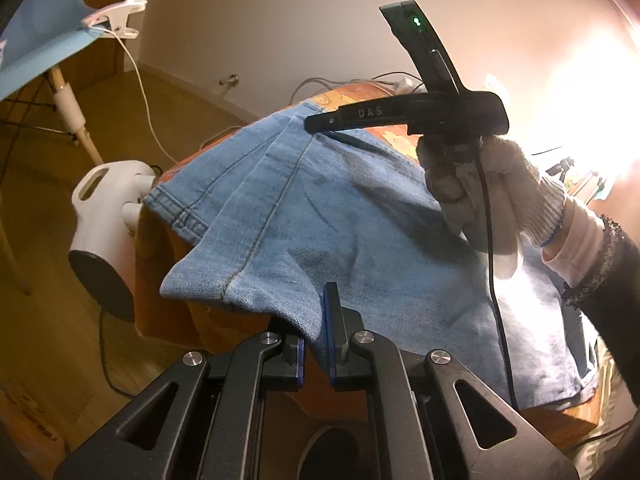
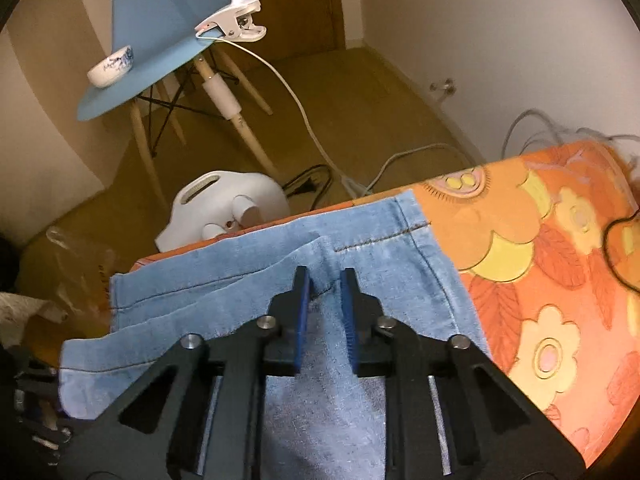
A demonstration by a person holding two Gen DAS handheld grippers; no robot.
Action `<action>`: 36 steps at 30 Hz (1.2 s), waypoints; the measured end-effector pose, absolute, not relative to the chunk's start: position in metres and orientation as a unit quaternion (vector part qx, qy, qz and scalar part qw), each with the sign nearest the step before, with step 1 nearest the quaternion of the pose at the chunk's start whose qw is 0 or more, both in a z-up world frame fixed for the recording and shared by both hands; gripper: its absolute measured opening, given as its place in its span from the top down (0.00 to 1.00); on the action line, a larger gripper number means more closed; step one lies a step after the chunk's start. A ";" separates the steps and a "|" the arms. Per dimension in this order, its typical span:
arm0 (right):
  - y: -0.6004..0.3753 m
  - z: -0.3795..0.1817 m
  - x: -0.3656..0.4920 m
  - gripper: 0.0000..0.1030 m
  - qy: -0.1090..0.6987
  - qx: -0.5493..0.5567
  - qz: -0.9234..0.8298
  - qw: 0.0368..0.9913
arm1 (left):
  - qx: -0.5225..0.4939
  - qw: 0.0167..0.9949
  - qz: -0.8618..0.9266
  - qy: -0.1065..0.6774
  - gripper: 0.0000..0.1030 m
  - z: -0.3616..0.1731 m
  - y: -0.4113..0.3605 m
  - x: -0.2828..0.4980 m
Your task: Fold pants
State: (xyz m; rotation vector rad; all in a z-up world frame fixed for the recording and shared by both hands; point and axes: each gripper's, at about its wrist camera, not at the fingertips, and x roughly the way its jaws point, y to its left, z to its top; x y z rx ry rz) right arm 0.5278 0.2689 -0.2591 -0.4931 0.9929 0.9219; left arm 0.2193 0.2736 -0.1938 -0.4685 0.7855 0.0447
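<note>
— The left tool (image 1: 316,344): what is it doing?

— Its two pads are closed on a near corner of the pants (image 1: 320,208). The denim comes up from the left edge of the worktop (image 2: 560,380) and hangs pinched between them.

— What is to the left of that?

— Far left stands a blue chair (image 2: 160,32) with a small white bowl (image 2: 112,68) on its seat. A white clip lamp (image 2: 236,20) is clamped to the seat's edge, and its cable (image 2: 296,100) trails down to the floor (image 2: 360,92). Nearer, a white appliance (image 1: 108,208) with a handle slot stands on the floor just beside the worktop's left end.

— And the pants themselves?

— Light blue denim, spread across the worktop in overlapping layers. One stitched hem hangs over the left edge, close to the appliance. Seams run along the cloth towards the far side.

— The right tool (image 2: 325,300)?

— It points down at the pants. Its blue pads stand close together with a raised ridge of denim nipped between them, so it is gripping the pants too. A gloved hand (image 1: 480,200) holds it by the handle, above the right part of the denim.

— Further right?

— An orange flowered cloth (image 2: 540,260) covers the worktop, bare of denim from the pants' right edge outward. A thin dark cable lies on it at the far right.
</note>
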 end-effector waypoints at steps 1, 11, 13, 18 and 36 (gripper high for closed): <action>0.269 -0.257 0.524 0.96 0.444 -0.239 0.415 0.757 | -0.226 0.898 0.022 0.378 0.94 -0.192 0.274 0.219; 0.242 -0.198 0.529 0.97 0.386 -0.181 0.391 0.816 | -0.215 0.909 0.018 0.357 0.94 -0.172 0.278 0.229; 0.244 -0.191 0.538 0.97 0.377 -0.179 0.382 0.825 | -0.205 0.914 0.020 0.349 0.94 -0.167 0.282 0.237; 0.256 -0.197 0.562 0.97 0.376 -0.194 0.360 0.831 | -0.222 0.907 0.029 0.356 0.94 -0.173 0.300 0.260; 0.282 -0.252 0.577 0.97 0.420 -0.232 0.341 0.808 | -0.254 0.890 0.056 0.375 0.85 -0.195 0.322 0.253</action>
